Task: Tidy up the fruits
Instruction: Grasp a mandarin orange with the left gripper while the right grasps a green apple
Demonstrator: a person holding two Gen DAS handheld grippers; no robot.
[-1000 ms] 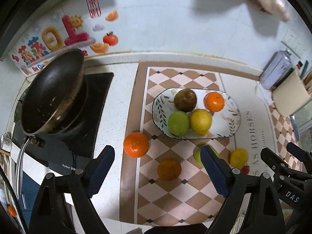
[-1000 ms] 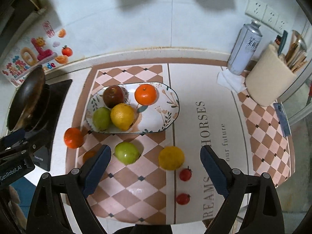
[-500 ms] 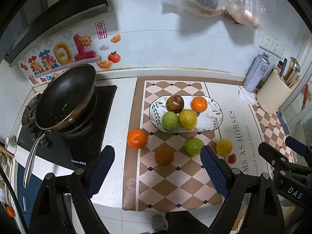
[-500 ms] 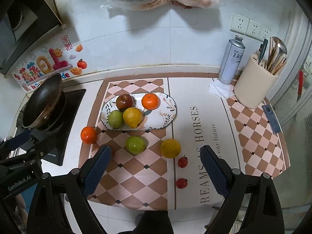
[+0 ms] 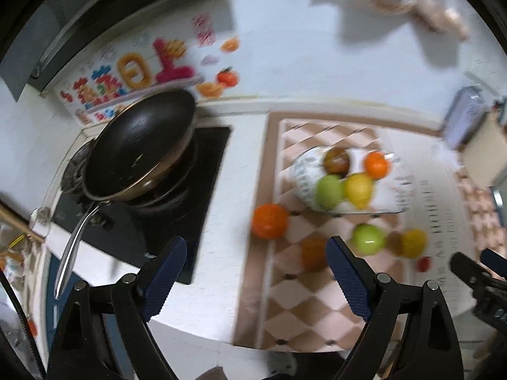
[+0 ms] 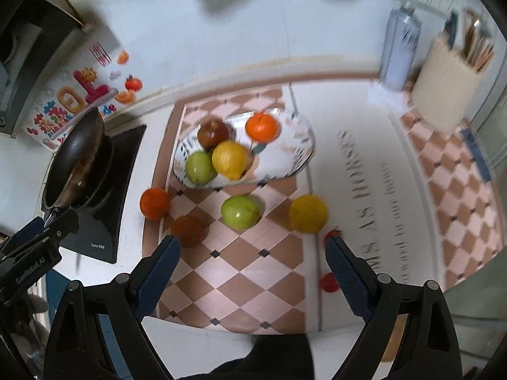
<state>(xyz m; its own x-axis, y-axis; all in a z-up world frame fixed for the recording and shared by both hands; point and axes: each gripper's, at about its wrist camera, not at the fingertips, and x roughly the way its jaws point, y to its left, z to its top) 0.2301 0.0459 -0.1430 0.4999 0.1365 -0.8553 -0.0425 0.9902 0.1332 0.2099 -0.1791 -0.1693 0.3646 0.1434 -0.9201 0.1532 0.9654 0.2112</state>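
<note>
An oval patterned plate (image 6: 285,158) on the checkered mat holds a dark red apple (image 6: 213,133), an orange (image 6: 262,127), a green apple (image 6: 199,167) and a lemon (image 6: 229,159). Loose on the mat lie an orange (image 6: 154,203), a brownish orange (image 6: 187,231), a green apple (image 6: 240,211), a yellow fruit (image 6: 307,213) and two small red tomatoes (image 6: 329,282). My left gripper (image 5: 253,275) is open and empty above the counter's front, left of the loose fruit (image 5: 270,220). My right gripper (image 6: 252,272) is open and empty above the mat's front.
A black frying pan (image 5: 139,145) sits on the hob at the left. A spray can (image 6: 400,60) and a beige utensil holder (image 6: 443,95) stand at the back right. The white tiled wall carries colourful stickers (image 5: 136,72). Both views are motion-blurred.
Both grippers have dropped closer to the counter again after having been lifted back; the left view has swung left toward the hob. The fruits have not moved.
</note>
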